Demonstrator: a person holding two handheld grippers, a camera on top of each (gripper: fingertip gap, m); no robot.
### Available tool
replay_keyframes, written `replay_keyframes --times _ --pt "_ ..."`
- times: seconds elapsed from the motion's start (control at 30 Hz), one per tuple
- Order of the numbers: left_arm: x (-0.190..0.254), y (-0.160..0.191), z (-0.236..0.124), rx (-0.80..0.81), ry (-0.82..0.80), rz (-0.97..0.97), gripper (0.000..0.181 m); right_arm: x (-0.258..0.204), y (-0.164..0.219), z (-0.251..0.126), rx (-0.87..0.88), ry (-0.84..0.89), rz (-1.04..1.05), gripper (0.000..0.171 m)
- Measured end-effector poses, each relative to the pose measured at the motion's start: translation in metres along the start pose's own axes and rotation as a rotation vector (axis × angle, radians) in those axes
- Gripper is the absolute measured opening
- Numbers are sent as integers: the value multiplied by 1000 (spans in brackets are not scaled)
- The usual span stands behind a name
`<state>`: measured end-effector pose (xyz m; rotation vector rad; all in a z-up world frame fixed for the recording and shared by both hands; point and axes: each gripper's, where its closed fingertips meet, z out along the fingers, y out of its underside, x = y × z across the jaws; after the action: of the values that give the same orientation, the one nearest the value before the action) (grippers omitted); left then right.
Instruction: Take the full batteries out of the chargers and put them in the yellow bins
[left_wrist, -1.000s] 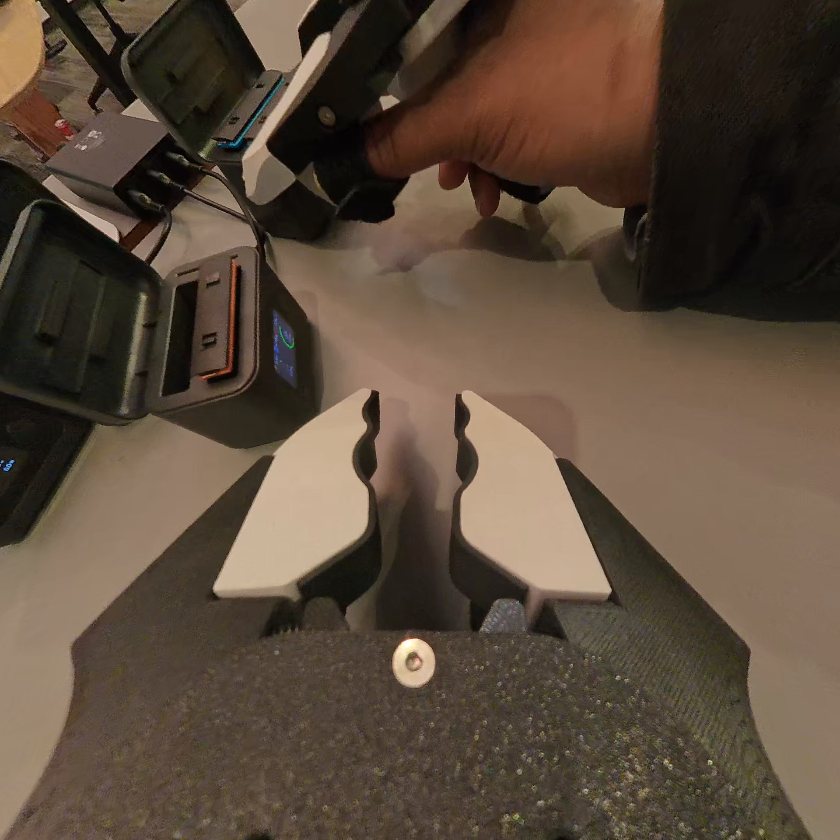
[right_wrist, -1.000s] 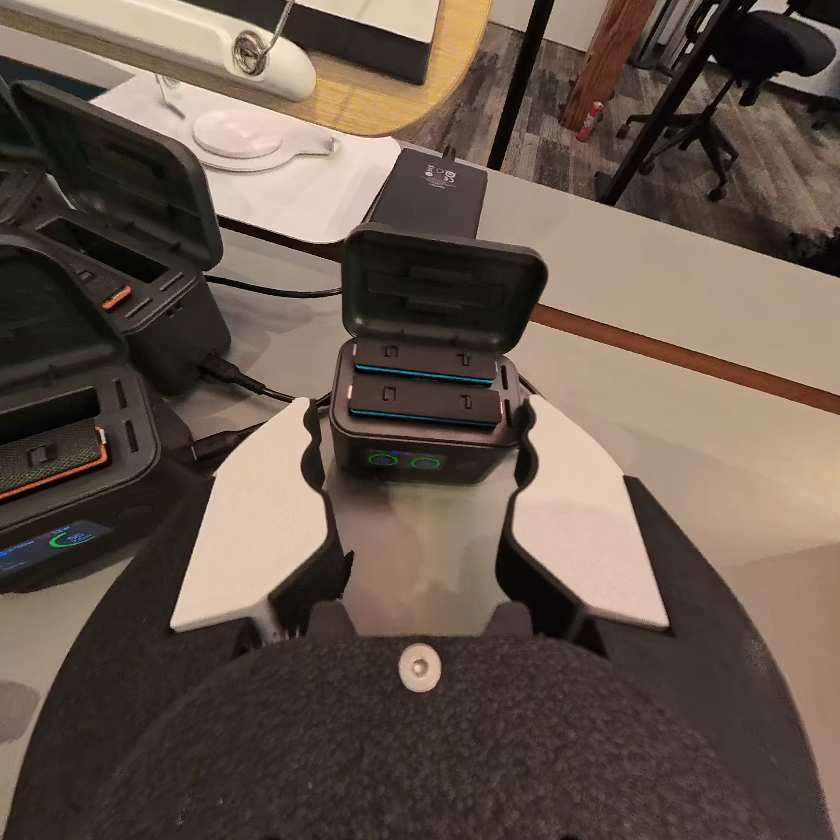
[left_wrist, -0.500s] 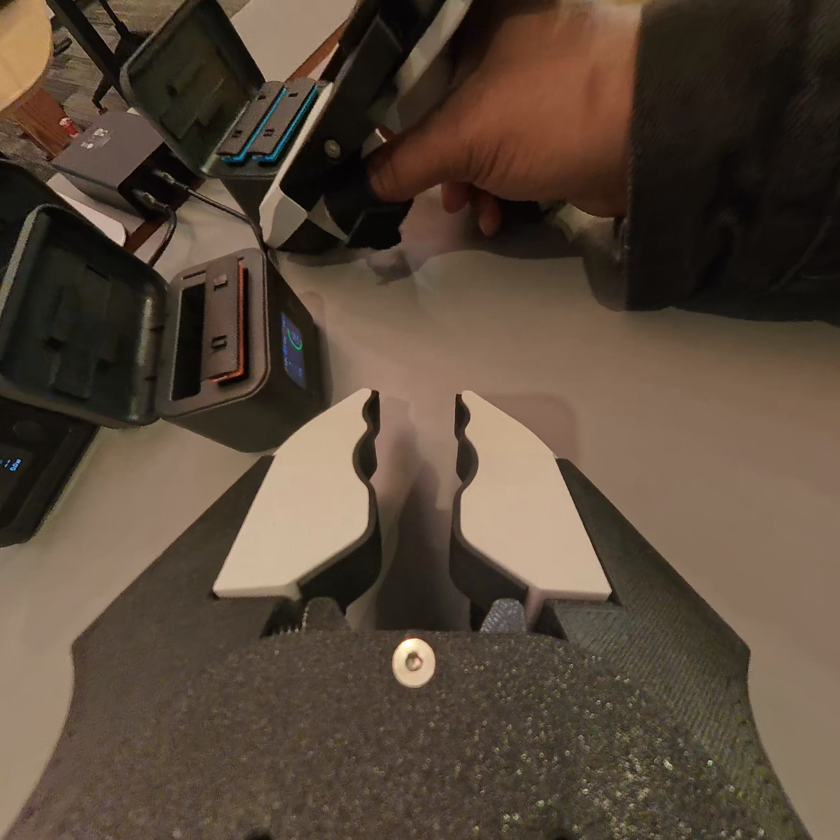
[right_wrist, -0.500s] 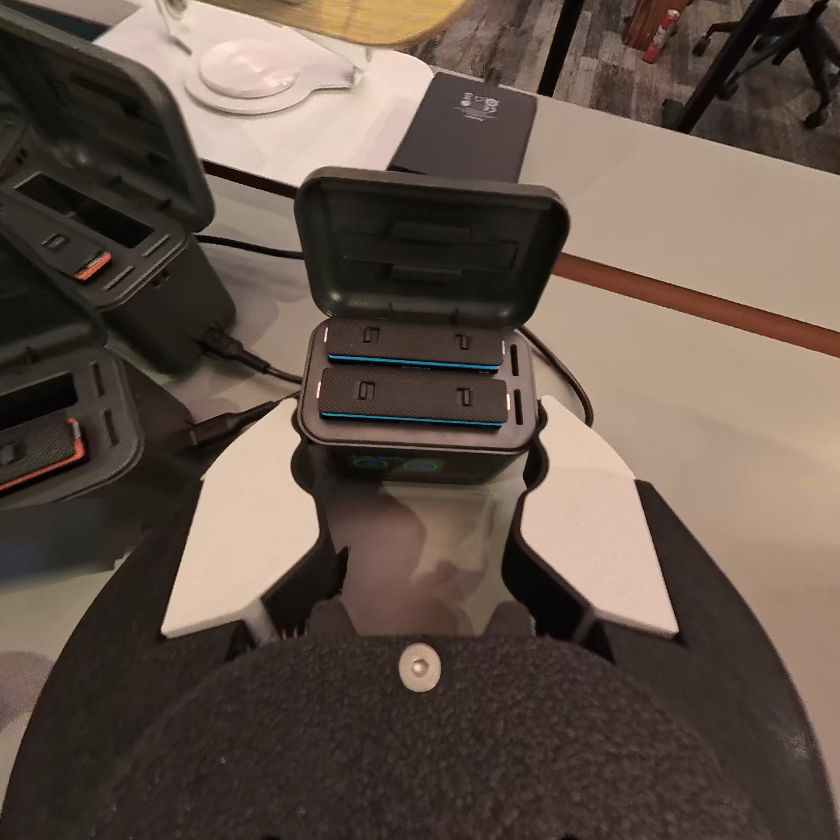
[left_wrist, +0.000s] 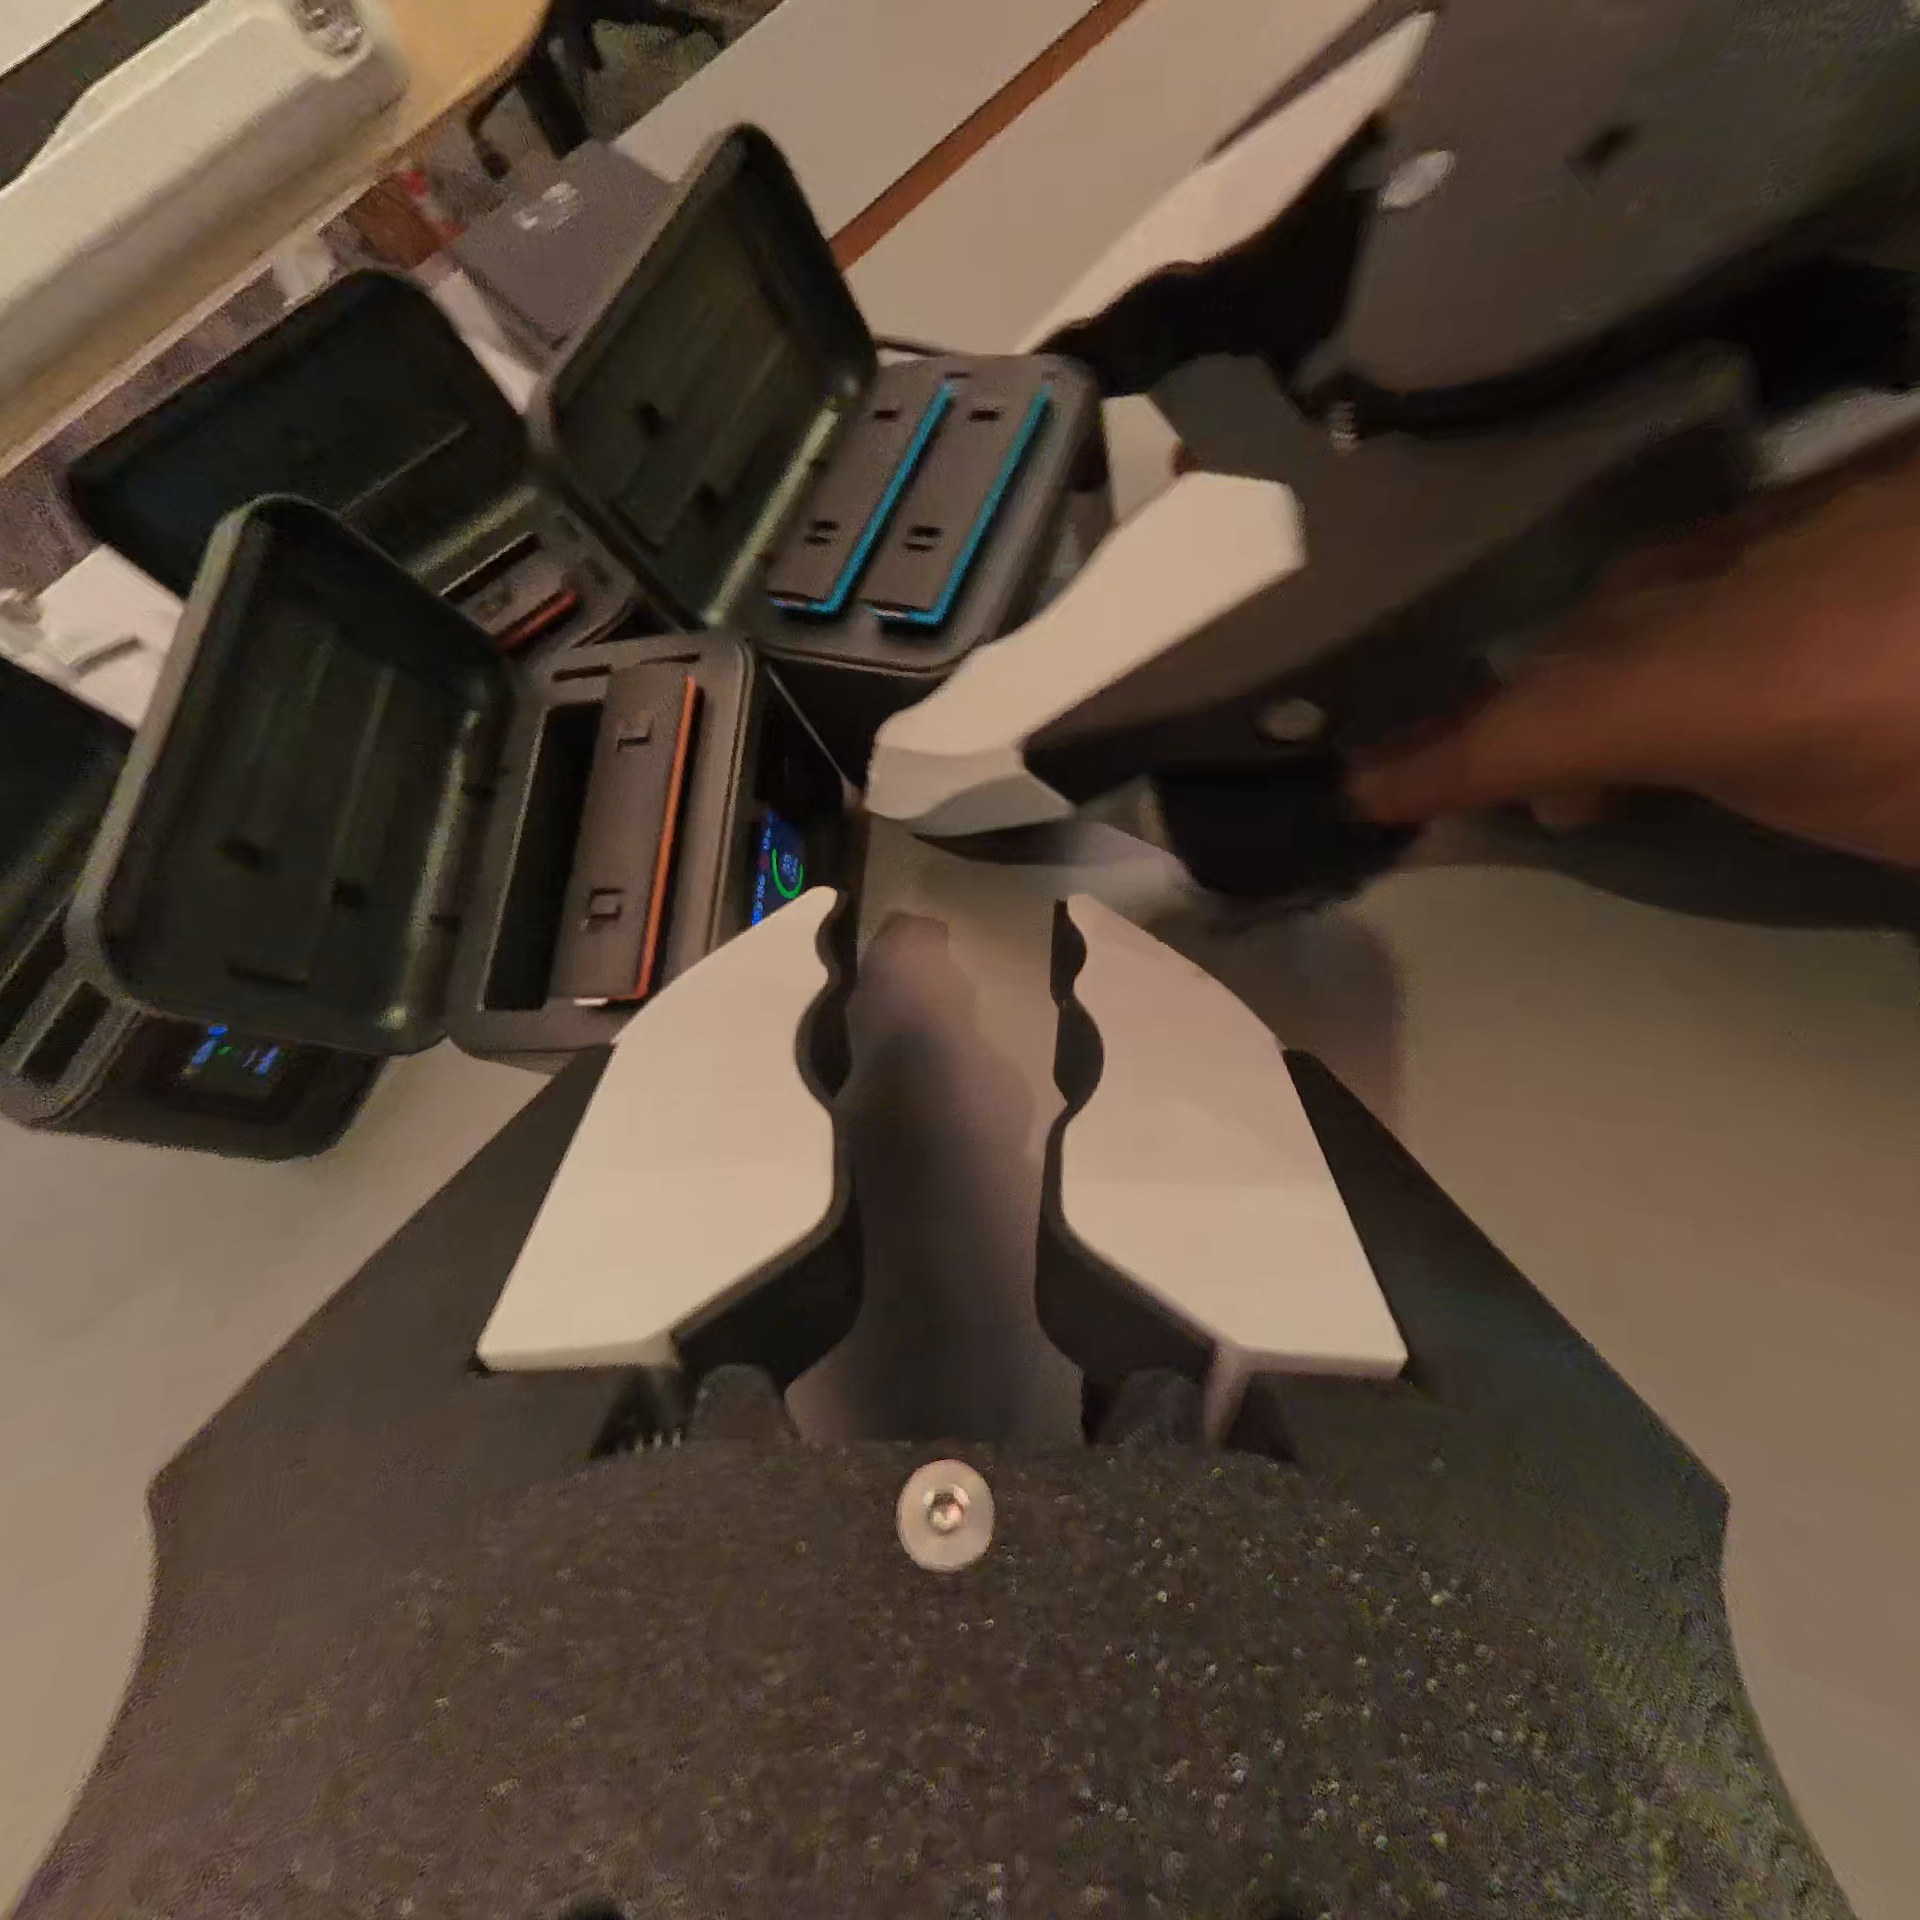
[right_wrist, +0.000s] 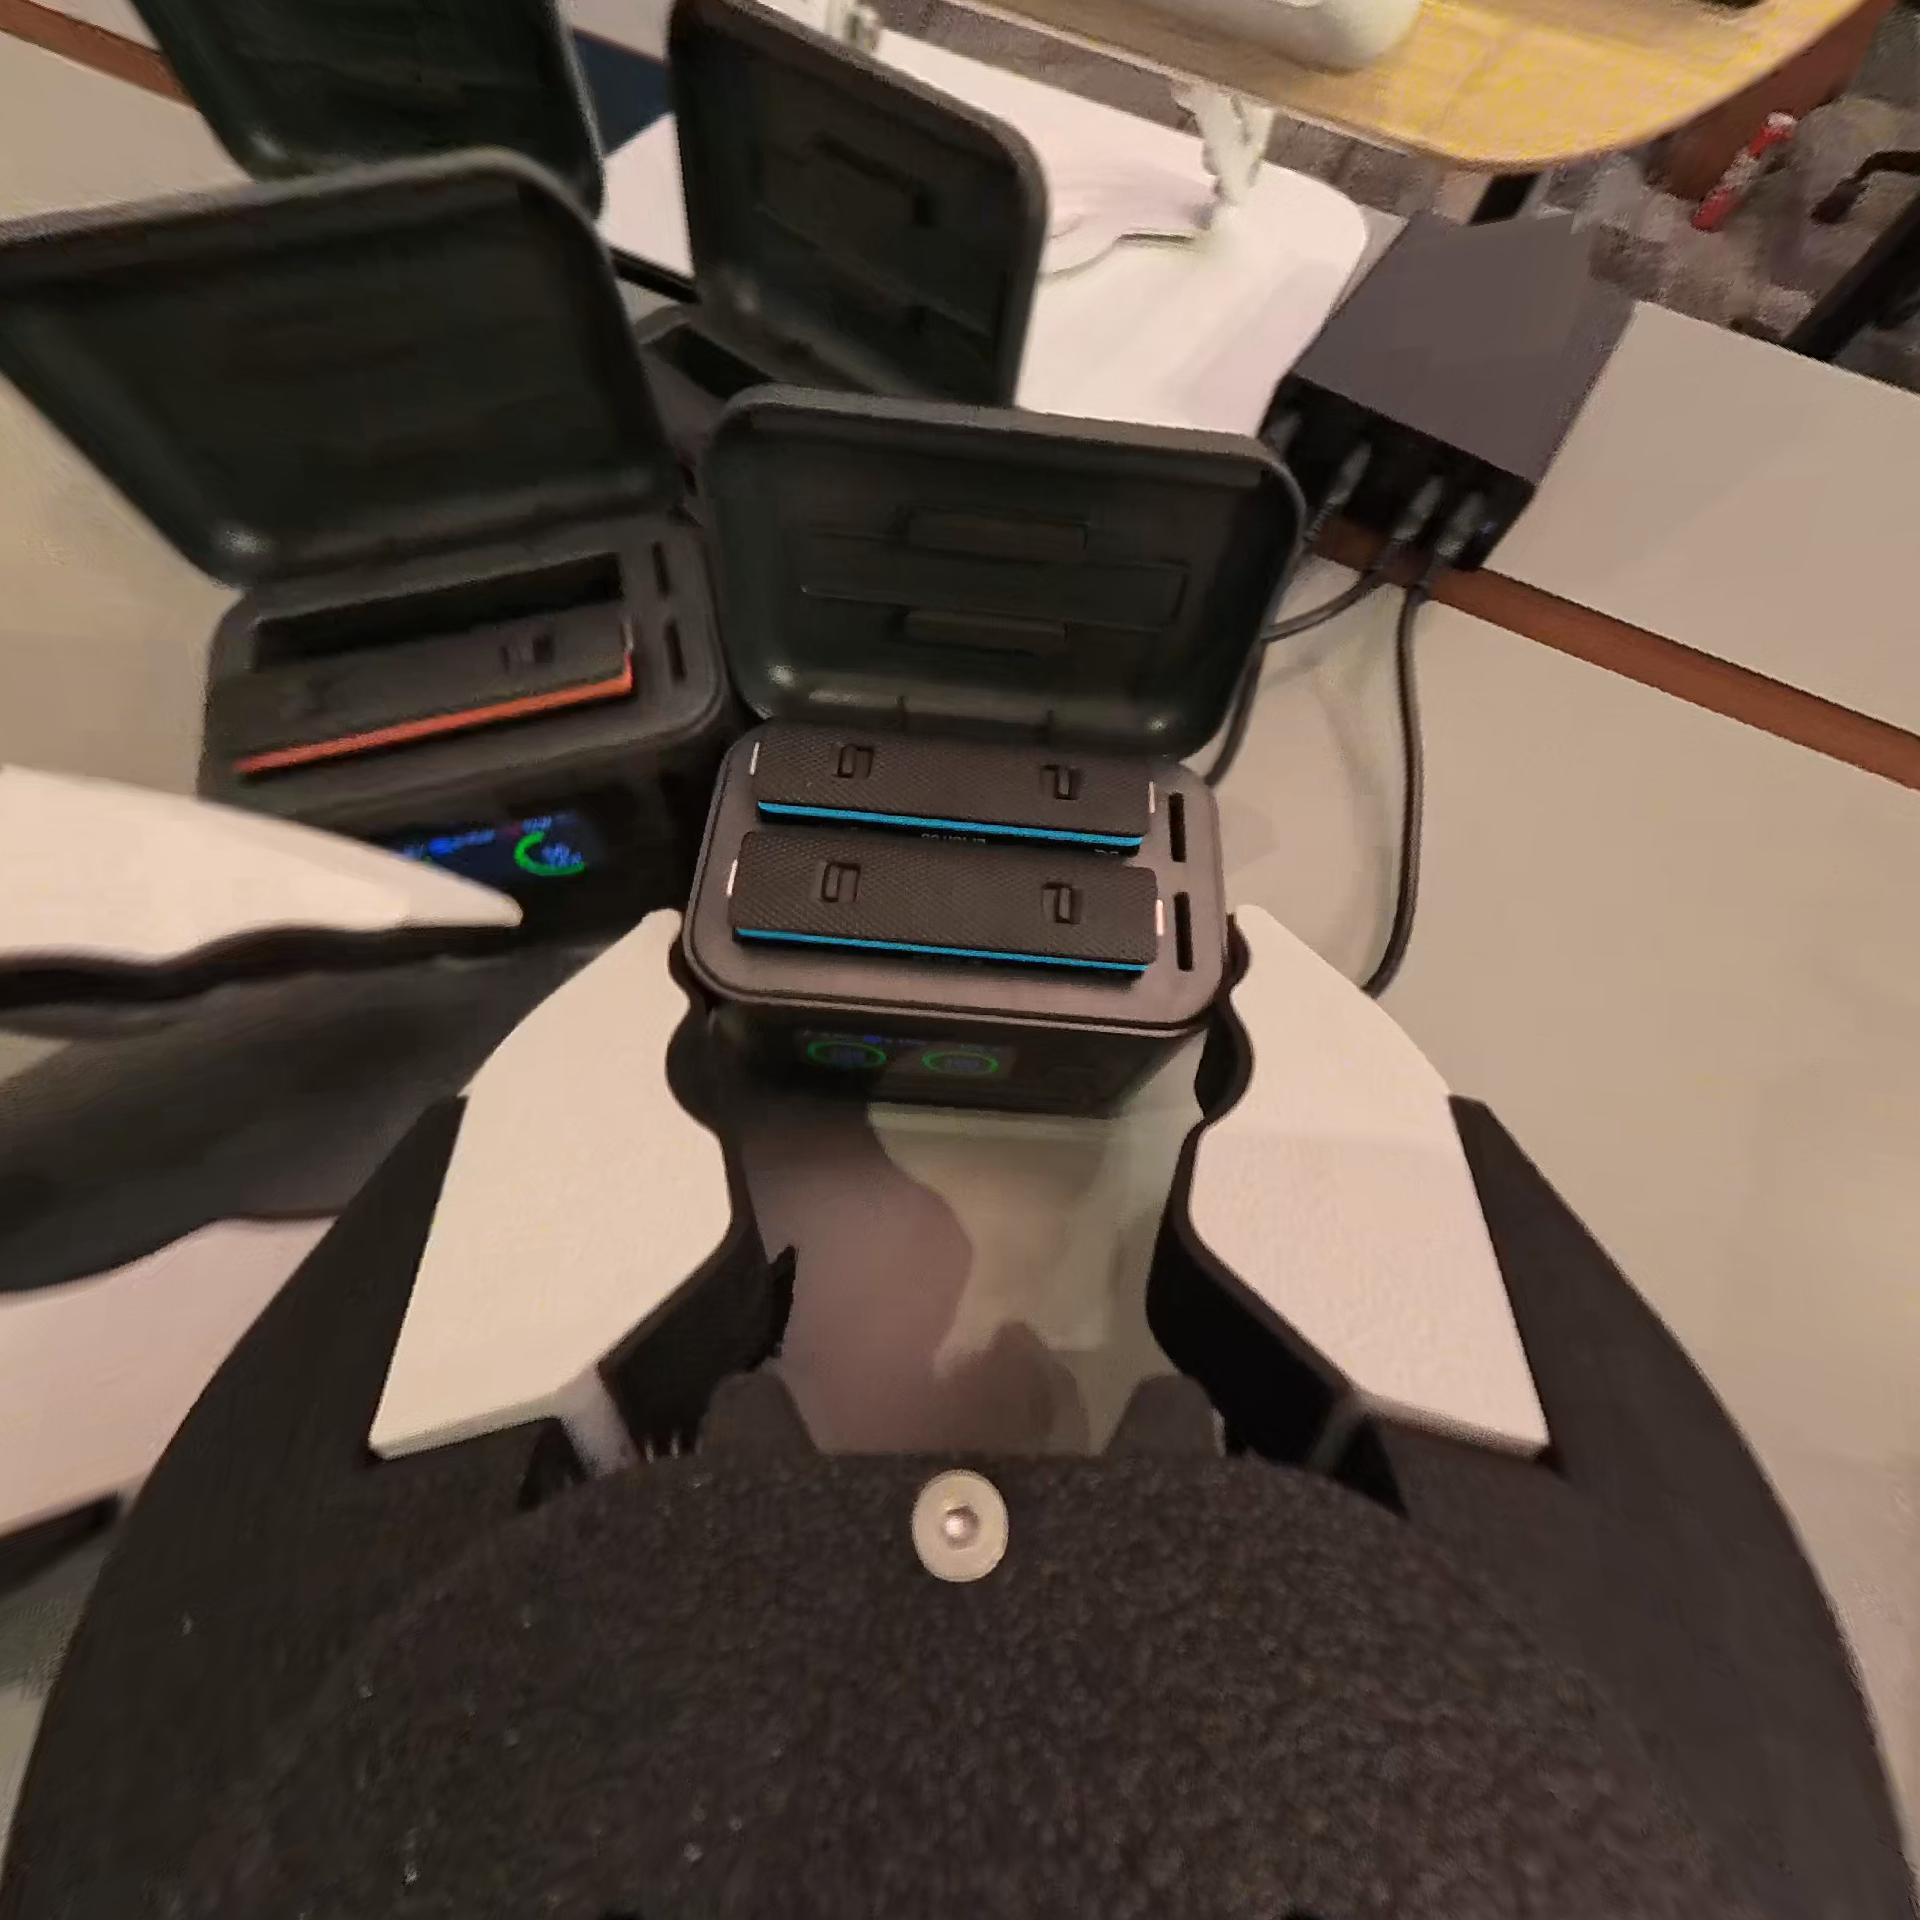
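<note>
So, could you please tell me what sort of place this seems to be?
Probably an office or lab workspace: open battery chargers cabled to a black power hub on a pale table, with a wooden desk edge behind.

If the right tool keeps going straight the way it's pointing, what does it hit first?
Most likely the blue-trimmed charger: the right tool is open with that charger's front face between its fingertips. Whether they already touch its sides is unclear.
</note>
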<state>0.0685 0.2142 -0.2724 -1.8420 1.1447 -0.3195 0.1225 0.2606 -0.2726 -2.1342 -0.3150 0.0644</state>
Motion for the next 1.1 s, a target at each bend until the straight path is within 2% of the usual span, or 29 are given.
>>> replay_keyframes --times 0.1,0.2,0.37,0.57,0.7,0.83,0.97,1.1 --pt "-10 3 0 8 -3 -19 41 -10 1 -3 3 -46 7 90" --pt "-5 9 5 -32 46 -6 56 -15 3 -9 6 -100 10 89" --pt "1 -4 19 2 101 121 51 -18 6 -16 -3 -146 -25 89" --pt "7 -12 28 34 194 158 69 -13 8 -17 -13 -237 -57 88" --pt "7 -16 34 29 207 151 70 -12 7 -23 -12 -345 -6 82" --pt "4 -16 38 16 200 129 59 -12 4 -29 -4 -447 73 81" --pt "3 -17 37 21 171 138 57 -12 1 -29 9 -422 80 82" --pt "3 -16 37 15 161 122 57 -6 -11 -35 83 -285 30 80"
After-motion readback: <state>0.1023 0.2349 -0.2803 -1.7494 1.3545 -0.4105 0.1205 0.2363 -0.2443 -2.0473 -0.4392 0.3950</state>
